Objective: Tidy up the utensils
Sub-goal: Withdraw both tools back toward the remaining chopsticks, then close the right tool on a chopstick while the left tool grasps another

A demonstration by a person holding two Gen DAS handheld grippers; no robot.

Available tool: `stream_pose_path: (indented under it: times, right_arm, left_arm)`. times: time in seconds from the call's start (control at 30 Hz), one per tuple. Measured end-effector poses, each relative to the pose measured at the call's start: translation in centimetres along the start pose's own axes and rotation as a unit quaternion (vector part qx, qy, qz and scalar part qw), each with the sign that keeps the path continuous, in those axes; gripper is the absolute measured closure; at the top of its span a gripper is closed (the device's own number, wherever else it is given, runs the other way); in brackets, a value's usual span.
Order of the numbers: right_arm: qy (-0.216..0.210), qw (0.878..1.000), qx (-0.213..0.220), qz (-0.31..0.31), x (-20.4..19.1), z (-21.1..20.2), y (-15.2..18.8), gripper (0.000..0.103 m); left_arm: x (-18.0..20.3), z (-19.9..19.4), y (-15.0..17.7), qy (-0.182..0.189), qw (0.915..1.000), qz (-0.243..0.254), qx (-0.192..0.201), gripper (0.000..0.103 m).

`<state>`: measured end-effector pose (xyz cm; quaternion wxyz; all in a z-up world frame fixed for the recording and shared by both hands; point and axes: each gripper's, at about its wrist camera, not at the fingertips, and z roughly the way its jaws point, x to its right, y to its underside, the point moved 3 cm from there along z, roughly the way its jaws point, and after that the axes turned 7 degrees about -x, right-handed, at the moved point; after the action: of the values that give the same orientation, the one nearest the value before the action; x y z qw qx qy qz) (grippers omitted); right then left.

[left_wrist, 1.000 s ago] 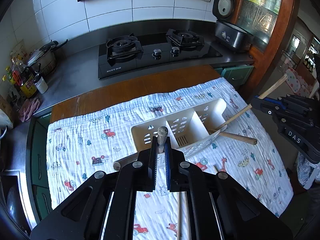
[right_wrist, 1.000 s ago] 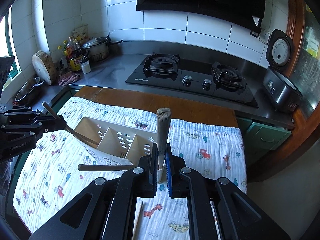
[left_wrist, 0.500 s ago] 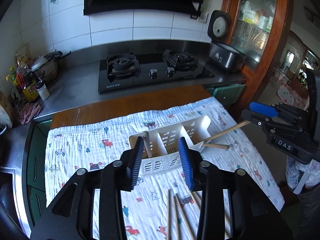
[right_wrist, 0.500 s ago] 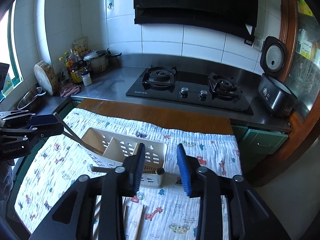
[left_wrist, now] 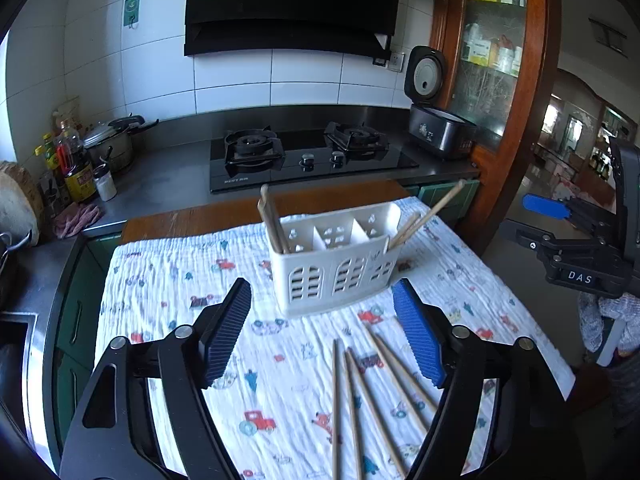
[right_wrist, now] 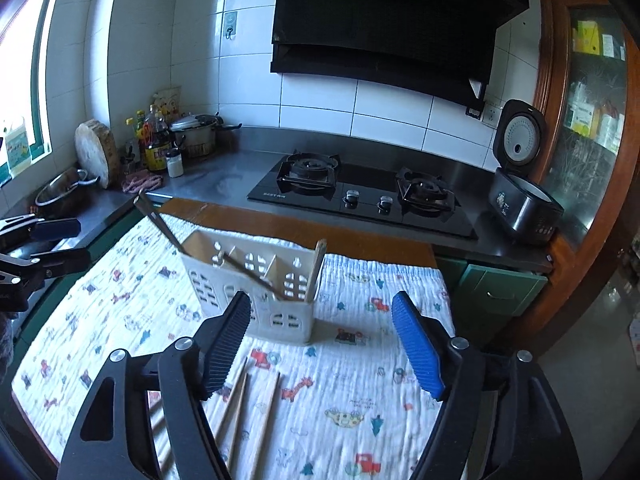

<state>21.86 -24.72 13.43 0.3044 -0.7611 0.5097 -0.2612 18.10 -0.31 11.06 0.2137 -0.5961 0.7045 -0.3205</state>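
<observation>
A white slotted utensil caddy [left_wrist: 334, 258] stands upright on the patterned cloth [left_wrist: 168, 280]; it also shows in the right wrist view [right_wrist: 256, 280]. Wooden-handled utensils [left_wrist: 272, 220] lean out of its end compartments, as do long sticks [left_wrist: 432, 212]. Several loose chopsticks [left_wrist: 360, 384] lie on the cloth in front of it, also seen in the right wrist view [right_wrist: 248, 408]. My left gripper [left_wrist: 322, 332] is open and empty, just short of the caddy. My right gripper [right_wrist: 320, 340] is open and empty, also close before the caddy. The right gripper shows at the edge of the left view [left_wrist: 576, 240].
A gas hob [left_wrist: 308, 156] sits on the steel counter behind the table. A rice cooker [left_wrist: 436, 120] stands at the right, bottles and a pot [left_wrist: 80, 160] at the left. The table's right edge drops to the floor.
Both grippers let go of the wooden handles they held and opened wide. The caddy went from lying tilted to standing upright. Both grippers drew back from it.
</observation>
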Motion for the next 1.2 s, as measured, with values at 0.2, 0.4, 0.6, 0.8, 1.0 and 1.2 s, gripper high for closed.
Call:
stream_pose_path:
  times: [0.2, 0.4, 0.6, 0.8, 1.0, 1.2]
  right_arm:
    - [-0.008, 1.0, -0.016, 0.001, -1.2, 0.5, 3.7, 0.027]
    - [-0.011, 0.999, -0.04, 0.0, -2.5, 1.7, 7.9, 0.027]
    - [-0.03, 0.997, -0.069, 0.016, -3.5, 3.0, 12.6, 0.027]
    - [-0.037, 0.995, -0.092, 0.032, -4.5, 3.9, 16.7, 0.029]
    - [-0.035, 0.994, -0.101, 0.037, -5.8, 3.9, 19.3, 0.037]
    - [-0.045, 0.991, -0.114, 0.047, -6.7, 4.6, 21.0, 0.049]
  left_arm:
    - [-0.5, 0.1, 4.1, -0.004, 0.9999, -0.014, -0.005, 0.025]
    - [-0.9, 0.9, 8.5, -0.012, 0.9993, -0.027, -0.021, 0.024]
    - [-2.1, 1.7, 12.7, -0.027, 0.9975, -0.055, -0.037, 0.024]
    - [-3.0, 2.4, 16.0, -0.037, 0.995, -0.076, -0.054, 0.024]
    - [-2.7, 3.0, 18.7, -0.04, 0.9936, -0.08, -0.07, 0.024]
    - [-2.4, 4.0, 20.4, -0.04, 0.9916, -0.087, -0.087, 0.025]
